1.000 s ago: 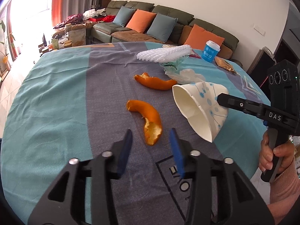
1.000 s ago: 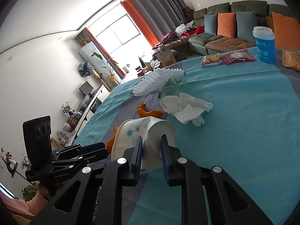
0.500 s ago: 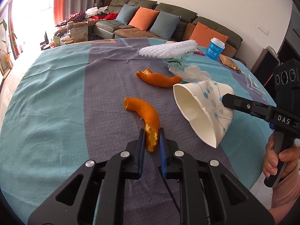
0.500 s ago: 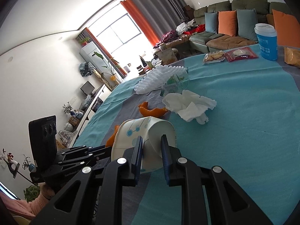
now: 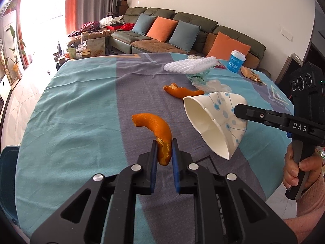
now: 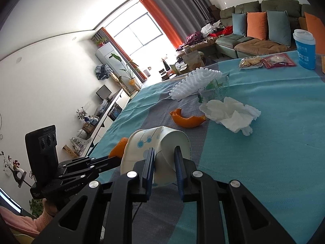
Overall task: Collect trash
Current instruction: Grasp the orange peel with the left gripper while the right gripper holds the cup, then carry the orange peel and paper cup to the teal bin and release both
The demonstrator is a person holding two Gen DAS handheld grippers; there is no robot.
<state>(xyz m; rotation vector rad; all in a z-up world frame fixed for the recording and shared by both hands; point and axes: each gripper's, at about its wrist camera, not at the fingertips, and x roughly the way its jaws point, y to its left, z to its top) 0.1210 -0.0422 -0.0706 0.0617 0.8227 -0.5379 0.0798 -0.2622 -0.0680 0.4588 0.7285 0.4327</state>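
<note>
My left gripper (image 5: 164, 142) is shut on the near end of a curved orange peel (image 5: 154, 124), which is raised a little off the tablecloth. To its right my right gripper (image 6: 163, 152) is shut on a squashed white paper cup (image 6: 162, 136) with blue dots. The cup (image 5: 213, 120) lies on its side in the air, its mouth turned toward the peel. In the right wrist view the left gripper (image 6: 115, 158) shows at the lower left, with the peel (image 6: 119, 148) partly hidden behind the cup. A second orange peel (image 5: 180, 90) lies farther back on the table.
Behind the second peel lie a crumpled white tissue (image 6: 231, 116), a clear plastic wrapper and a white foam net (image 5: 189, 65). A blue tub (image 5: 235, 62) and snack packets (image 6: 264, 61) stand at the far edge. The teal and grey tablecloth (image 5: 81, 101) covers the table; a sofa stands beyond.
My left gripper went from open around the near peel to shut on its end and has lifted it slightly. The right gripper still holds the cup in the same place.
</note>
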